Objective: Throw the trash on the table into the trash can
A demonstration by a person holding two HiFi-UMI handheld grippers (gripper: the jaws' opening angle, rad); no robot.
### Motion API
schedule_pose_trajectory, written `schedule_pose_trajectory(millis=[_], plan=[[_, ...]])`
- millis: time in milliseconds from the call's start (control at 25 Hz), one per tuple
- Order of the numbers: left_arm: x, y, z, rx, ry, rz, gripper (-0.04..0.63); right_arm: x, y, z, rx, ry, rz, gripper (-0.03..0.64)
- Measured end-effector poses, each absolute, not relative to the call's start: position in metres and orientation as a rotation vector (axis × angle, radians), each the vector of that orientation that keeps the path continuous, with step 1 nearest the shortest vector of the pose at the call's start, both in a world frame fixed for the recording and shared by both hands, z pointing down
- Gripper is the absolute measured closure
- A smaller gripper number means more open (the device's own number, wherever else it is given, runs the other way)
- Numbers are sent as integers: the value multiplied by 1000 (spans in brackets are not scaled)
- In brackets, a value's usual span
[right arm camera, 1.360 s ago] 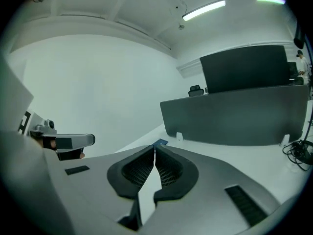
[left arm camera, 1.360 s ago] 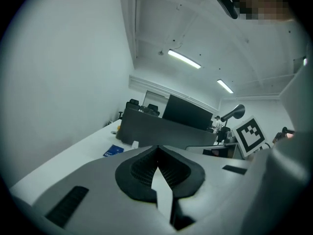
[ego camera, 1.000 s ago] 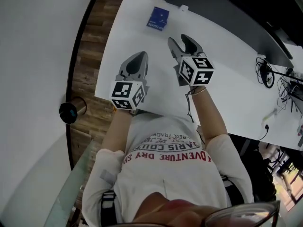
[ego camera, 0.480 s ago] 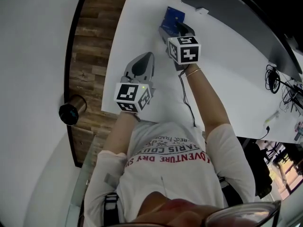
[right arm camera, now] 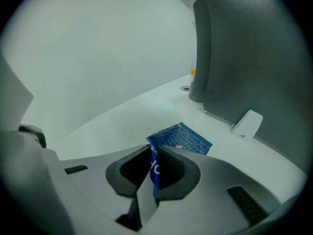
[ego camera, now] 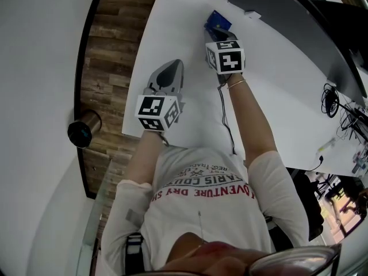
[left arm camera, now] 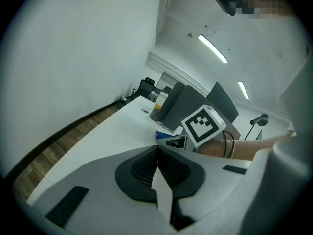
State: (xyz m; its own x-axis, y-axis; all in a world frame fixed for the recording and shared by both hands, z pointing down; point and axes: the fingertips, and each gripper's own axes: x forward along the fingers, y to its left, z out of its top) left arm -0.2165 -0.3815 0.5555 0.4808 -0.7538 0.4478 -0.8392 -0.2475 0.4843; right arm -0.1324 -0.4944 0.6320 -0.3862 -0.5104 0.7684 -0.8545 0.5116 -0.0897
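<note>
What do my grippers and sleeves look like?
The left gripper and right gripper: light grey, black ribbed pads, white cube of black markers. A dark cable trails the right, whose jaws are closing on a blue packet. Short white sleeves.

lower edge of blue packet [right arm camera: 188,140] hidden between closing right tongs [right arm camera: 154,149], print unreadable

Blue packet [right arm camera: 183,140] with white print lies on white bench [right arm camera: 122,116], near edge bent up between closing right claw [right arm camera: 153,154] jaws. Round metal can [ego camera: 82,130] stands upright on floor.
</note>
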Motion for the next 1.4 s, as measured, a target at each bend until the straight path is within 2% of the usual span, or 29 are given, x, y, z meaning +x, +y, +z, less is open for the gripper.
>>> schedule_pose_trajectory(millis=[120, 560, 1080, 1400], plan=[[-213, -379, 550, 2049, -1315, 162, 572, -128, -487, 630, 1085, -2075, 624, 584], [-190, -302, 509, 2042, -1478, 120, 572, -113, -373, 569, 948, -2315, 612, 586], [-180, -49, 481, 1733, -1945, -41, 572, -145, -133, 492, 380, -2604, 552, 586], [-242, 112, 503, 1355, -2190, -92, 572, -214, 28, 525, -68, -2550, 489, 586]])
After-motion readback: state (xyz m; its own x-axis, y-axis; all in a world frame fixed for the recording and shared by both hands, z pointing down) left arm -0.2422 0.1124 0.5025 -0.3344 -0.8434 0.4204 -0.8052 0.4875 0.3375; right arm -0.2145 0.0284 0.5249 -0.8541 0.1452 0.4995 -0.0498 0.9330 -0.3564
